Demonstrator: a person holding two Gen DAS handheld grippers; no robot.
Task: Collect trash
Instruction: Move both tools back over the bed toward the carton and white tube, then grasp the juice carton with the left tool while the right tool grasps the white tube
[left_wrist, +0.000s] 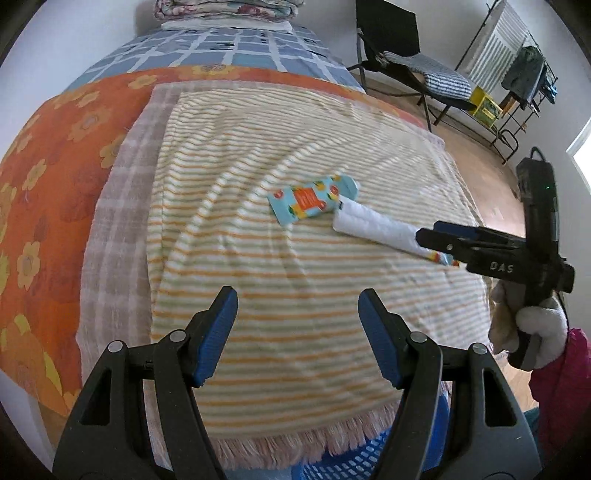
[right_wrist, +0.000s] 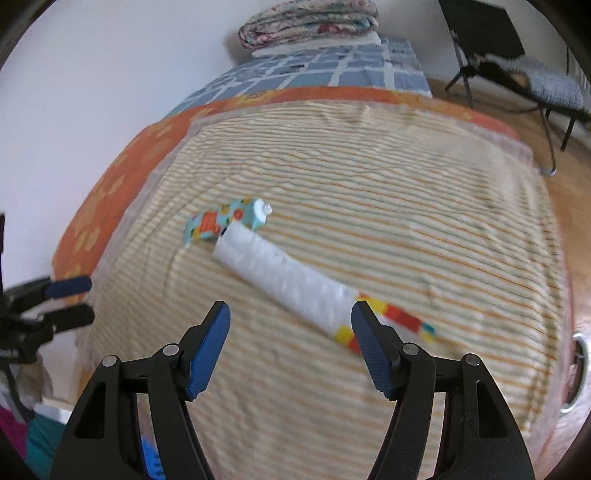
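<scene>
- Orange flowered sheet (left_wrist: 48, 173) lies along the left side of the bed; striped towel (left_wrist: 303, 266) is spread over it and takes up the middle. Towel serves as the work surface, and both pieces of trash sit on it.
- Left gripper (left_wrist: 297, 325) hovers over the near part of the towel, jaws spread wide with nothing between them. It is well apart from the trash; judged to be standing by.
- Blue basket (left_wrist: 354, 461) shows just below the fringed near edge of the towel, under the left gripper. Likely the bin for the trash, kept close for short drops.
- Small tube (left_wrist: 314, 199), teal with orange print, lies flat near the towel's centre; white cap end (right_wrist: 263, 209) points toward the far right in the right wrist view.
- White wrapper (right_wrist: 288, 280), long and rolled, touches the tube at its far end and runs diagonally toward the near right; its near end carries red and yellow print.
- Right gripper (right_wrist: 290, 347) is open, with jaws wide. Its right finger (right_wrist: 369, 343) sits at the wrapper's printed end, while the white body crosses the gap ahead of the tips. The jaws are not clamped, so it seems lined up for a pinch on that end.
- Folding chair (left_wrist: 399, 48) stands on the floor at far right, unrelated.
</scene>
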